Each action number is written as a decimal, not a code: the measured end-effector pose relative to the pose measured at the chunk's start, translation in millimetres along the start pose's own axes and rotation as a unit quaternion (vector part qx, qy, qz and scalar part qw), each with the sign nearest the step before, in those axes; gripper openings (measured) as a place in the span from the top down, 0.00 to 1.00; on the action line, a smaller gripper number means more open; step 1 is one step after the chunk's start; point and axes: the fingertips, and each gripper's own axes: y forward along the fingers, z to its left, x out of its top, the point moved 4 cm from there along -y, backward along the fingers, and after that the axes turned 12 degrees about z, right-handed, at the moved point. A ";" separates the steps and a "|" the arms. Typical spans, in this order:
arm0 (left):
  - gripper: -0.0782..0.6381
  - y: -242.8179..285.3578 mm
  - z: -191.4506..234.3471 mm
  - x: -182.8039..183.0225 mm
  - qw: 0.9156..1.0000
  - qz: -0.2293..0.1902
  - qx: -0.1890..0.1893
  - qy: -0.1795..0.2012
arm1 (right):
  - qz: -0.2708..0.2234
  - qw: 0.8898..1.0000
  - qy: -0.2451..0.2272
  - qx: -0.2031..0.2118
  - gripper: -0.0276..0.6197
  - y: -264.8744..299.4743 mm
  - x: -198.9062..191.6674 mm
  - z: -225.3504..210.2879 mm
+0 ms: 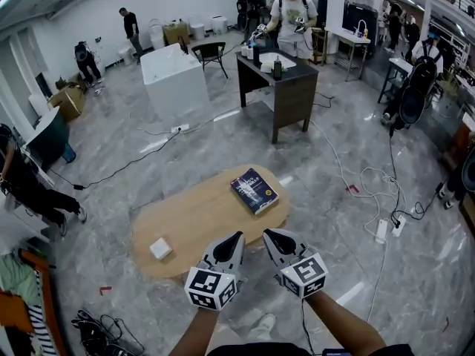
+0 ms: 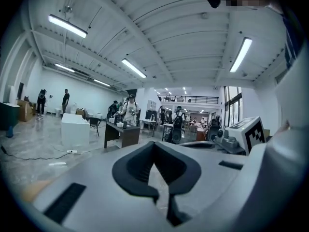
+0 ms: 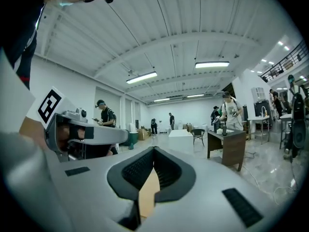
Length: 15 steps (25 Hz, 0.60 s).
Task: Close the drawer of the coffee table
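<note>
Place: was a big open lab hall.
Signs: cables [image 1: 119,170] ran over marble floor [image 1: 415,288]; people [image 1: 293,13] worked at tables [image 1: 278,80], frame's top.

Nothing legible anywhere. The dark blue book [image 1: 254,190] on the oval wooden surface [image 1: 194,225] seems to bear pale print on its cover — too small and blurred to read.

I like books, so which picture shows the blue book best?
The head view. It looks down on the blue book lying flat on the oval wooden table, its whole cover showing. The left gripper view and right gripper view look out across the room and show no book.
</note>
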 end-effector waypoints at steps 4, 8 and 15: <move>0.89 -5.8 -3.6 21.1 1.000 -0.017 -0.015 0.010 | -0.015 1.000 -0.016 0.001 0.94 -5.5 17.5 7.2; 0.89 -21.7 -8.7 31.4 0.999 -0.024 -0.033 0.026 | -0.018 1.000 -0.017 -0.009 0.94 -12.3 25.9 19.5; 0.89 -68.1 -3.5 26.2 0.998 -0.032 -0.044 0.028 | -0.027 0.999 -0.022 -0.021 0.94 -20.6 37.8 59.9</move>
